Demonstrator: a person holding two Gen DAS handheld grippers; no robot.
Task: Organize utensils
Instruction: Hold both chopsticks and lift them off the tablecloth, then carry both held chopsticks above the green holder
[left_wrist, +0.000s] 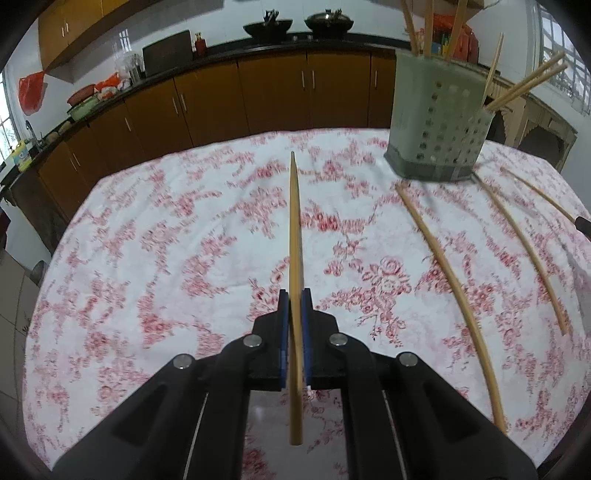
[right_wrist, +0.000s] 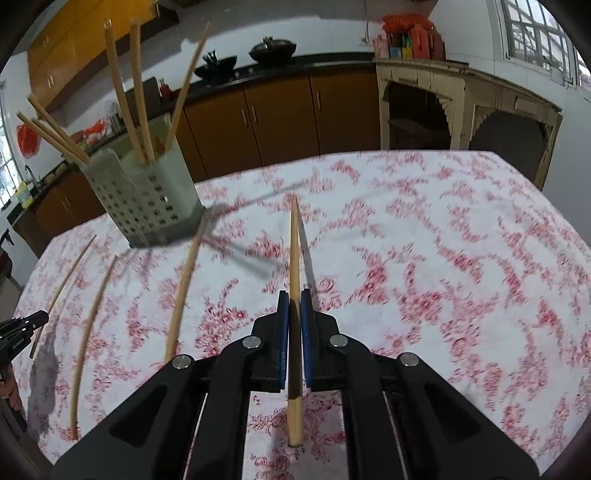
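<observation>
- Kitchen setting: brown cabinets (left_wrist: 221, 99) and a dark counter run behind a table covered by a red-flowered white cloth (left_wrist: 166, 240).
- Left gripper (left_wrist: 294, 295): clenched on one chopstick (left_wrist: 294, 221), which points forward above the cloth, its butt end projecting back past the blue pads (left_wrist: 283, 332).
- Right gripper (right_wrist: 294, 295): likewise clamped on a second chopstick (right_wrist: 294, 251), held clear of the table, tip forward.
- Holder (left_wrist: 437, 122): a pale perforated utensil caddy standing on the far part of the table, already containing several upright and leaning chopsticks (right_wrist: 125, 92).
- Loose chopsticks (left_wrist: 450, 288): three lie on the cloth near the holder, between the two grippers, not yet collected.
- Stage, as judged: both sticks are lifted, and delivery into the holder appears to be the step in hand.
- Risks: each stick is pinched on a narrow span, so it may pivot or slip during tilting; a tip could strike the holder's rim or the leaning sticks and miss; two grippers converging on one holder could collide or tip it.
</observation>
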